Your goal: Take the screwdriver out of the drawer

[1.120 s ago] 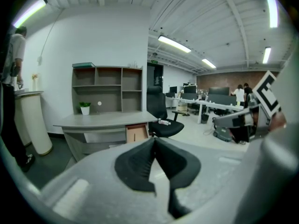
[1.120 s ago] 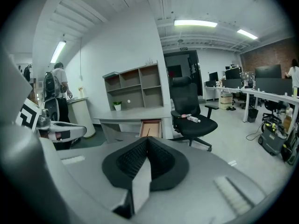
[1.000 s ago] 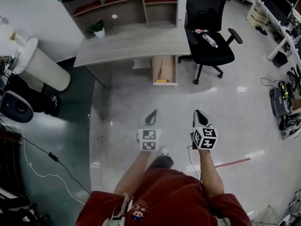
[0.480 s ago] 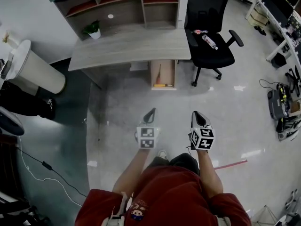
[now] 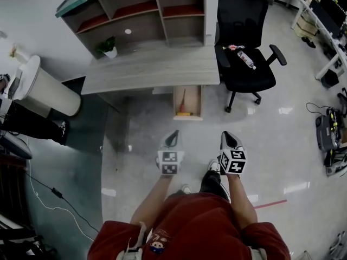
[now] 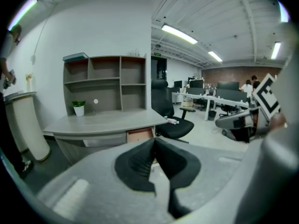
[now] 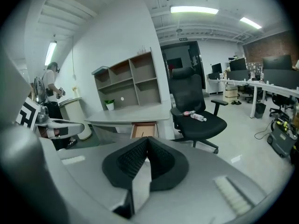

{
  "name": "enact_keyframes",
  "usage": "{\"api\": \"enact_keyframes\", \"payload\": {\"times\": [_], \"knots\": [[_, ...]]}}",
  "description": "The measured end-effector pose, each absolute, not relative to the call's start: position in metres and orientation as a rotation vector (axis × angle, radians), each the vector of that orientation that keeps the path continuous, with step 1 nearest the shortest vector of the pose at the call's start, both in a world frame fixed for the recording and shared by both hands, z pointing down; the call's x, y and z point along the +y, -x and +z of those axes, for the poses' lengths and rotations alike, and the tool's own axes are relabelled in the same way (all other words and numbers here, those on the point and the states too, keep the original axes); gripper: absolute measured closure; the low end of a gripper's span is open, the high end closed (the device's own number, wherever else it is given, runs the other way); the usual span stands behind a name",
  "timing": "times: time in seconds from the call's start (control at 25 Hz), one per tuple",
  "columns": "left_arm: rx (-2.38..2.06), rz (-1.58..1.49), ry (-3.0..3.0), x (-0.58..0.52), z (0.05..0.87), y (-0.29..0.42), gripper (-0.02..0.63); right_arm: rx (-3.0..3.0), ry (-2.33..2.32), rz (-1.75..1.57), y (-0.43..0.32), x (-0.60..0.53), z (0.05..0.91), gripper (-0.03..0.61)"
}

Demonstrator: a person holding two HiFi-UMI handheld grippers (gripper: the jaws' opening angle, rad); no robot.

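The screwdriver (image 5: 182, 97) is seen lying in the open drawer (image 5: 198, 103) pulled out from under the bench (image 5: 152, 69), a black chair (image 5: 246, 72) is stood beside the bench, and the left tool (image 5: 173, 136) and right tool (image 5: 229, 138) are held well short of the bench, both closed and empty

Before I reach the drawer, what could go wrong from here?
1. The left gripper and the right gripper are both shut; one must open before entering the drawer, or it will just push things about.
2. The drawer holds a yellow thing at its front and a thin orange one; they are too small to tell which to take, so the wrong one may get grabbed.
3. The chair stands close on the drawer's right; the right arm might bump it.
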State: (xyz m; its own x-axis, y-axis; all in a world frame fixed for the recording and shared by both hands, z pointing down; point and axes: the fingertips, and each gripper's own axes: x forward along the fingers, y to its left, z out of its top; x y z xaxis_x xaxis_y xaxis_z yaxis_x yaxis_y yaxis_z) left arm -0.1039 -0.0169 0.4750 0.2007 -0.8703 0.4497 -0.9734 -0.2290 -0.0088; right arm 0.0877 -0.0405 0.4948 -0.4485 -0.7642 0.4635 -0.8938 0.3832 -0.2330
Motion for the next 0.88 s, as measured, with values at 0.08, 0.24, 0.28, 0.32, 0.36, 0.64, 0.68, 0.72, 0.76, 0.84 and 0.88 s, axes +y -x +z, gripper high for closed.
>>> {"api": "enact_keyframes", "payload": {"times": [0.08, 0.24, 0.28, 0.32, 0.36, 0.64, 0.68, 0.72, 0.76, 0.84, 0.88], "knots": [[-1.761, 0.533, -2.198, -0.04, 0.468, 0.093, 0.615, -2.385, -1.445, 0.664, -0.097, -0.066, 0.491, 0.577], [-1.793, 0.522, -2.191, -0.083, 0.456, 0.069, 0.615, -2.415, -1.411, 0.658, -0.117, -0.111, 0.486, 0.577], [-1.796, 0.524, -2.189, -0.092, 0.455, 0.062, 0.615, -2.422, -1.402, 0.659, -0.121, -0.121, 0.486, 0.577], [-1.798, 0.528, -2.187, -0.1, 0.454, 0.056, 0.615, -2.427, -1.394, 0.661, -0.126, -0.131, 0.486, 0.577], [-1.8, 0.532, -2.184, -0.108, 0.454, 0.05, 0.615, -2.431, -1.386, 0.665, -0.131, -0.14, 0.486, 0.577], [-1.819, 0.575, -2.145, -0.156, 0.458, 0.013, 0.578, -2.445, -1.353, 0.713, -0.168, -0.187, 0.498, 0.577], [-1.822, 0.582, -2.138, -0.16, 0.46, 0.009, 0.57, -2.445, -1.353, 0.725, -0.174, -0.191, 0.501, 0.577], [-1.826, 0.59, -2.13, -0.164, 0.462, 0.005, 0.56, -2.445, -1.352, 0.734, -0.179, -0.196, 0.503, 0.577], [-1.832, 0.599, -2.121, -0.168, 0.462, 0.002, 0.55, -2.445, -1.35, 0.732, -0.184, -0.201, 0.505, 0.577], [-1.847, 0.631, -2.107, -0.175, 0.464, -0.003, 0.532, -2.441, -1.336, 0.679, -0.19, -0.211, 0.507, 0.577], [-1.853, 0.656, -2.103, -0.177, 0.465, -0.006, 0.524, -2.439, -1.322, 0.638, -0.191, -0.214, 0.507, 0.577]]}}
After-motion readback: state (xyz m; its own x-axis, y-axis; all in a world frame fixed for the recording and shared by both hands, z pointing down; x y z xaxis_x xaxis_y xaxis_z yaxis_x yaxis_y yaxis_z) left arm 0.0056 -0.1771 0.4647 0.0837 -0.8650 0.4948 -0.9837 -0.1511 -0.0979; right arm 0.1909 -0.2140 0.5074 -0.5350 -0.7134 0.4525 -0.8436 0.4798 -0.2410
